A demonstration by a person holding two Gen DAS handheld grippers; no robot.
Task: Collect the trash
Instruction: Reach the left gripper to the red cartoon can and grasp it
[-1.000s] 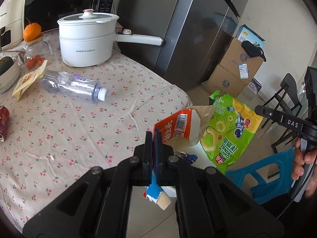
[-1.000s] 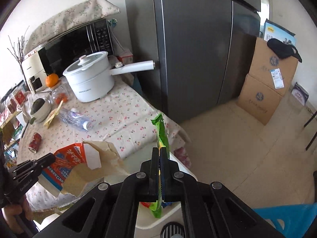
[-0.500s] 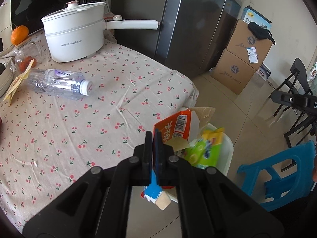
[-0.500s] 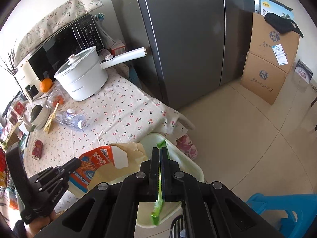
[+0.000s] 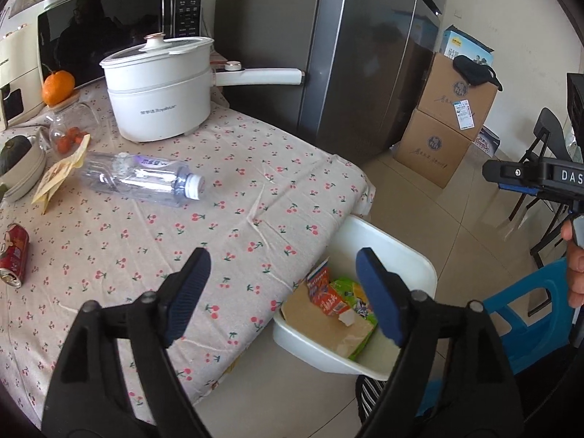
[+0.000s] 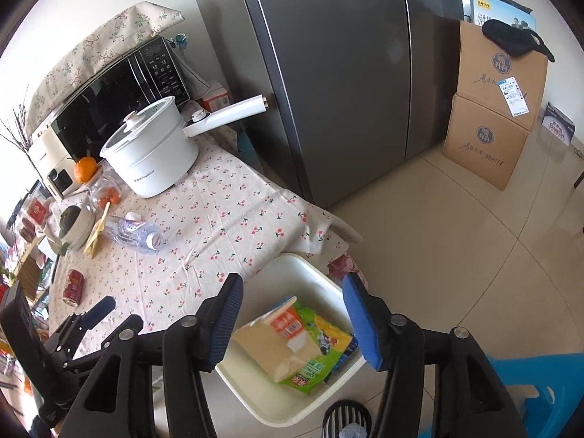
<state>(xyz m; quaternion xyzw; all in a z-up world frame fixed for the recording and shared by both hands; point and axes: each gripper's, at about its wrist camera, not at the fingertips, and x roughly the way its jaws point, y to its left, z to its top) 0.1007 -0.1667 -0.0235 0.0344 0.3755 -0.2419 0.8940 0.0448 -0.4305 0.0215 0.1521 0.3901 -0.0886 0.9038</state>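
I am holding both grippers, left (image 5: 281, 292) and right (image 6: 292, 314), jaws spread and empty, over the bin (image 6: 310, 266), where the carton (image 6: 288, 328) and green bag (image 6: 321, 357) are now lying; half a second ago each was pinched shut on one. Farther off on the table (image 5: 255, 189), the bottle (image 5: 142, 179), can (image 5: 12, 255) and yellow wrapper (image 5: 58, 179) are still waiting, so I am judging collection partly done.

Glossy plastic bin (image 6: 321, 277); printed cloth tablecloth (image 5: 255, 189); brushed metal fridge (image 6: 328, 73)
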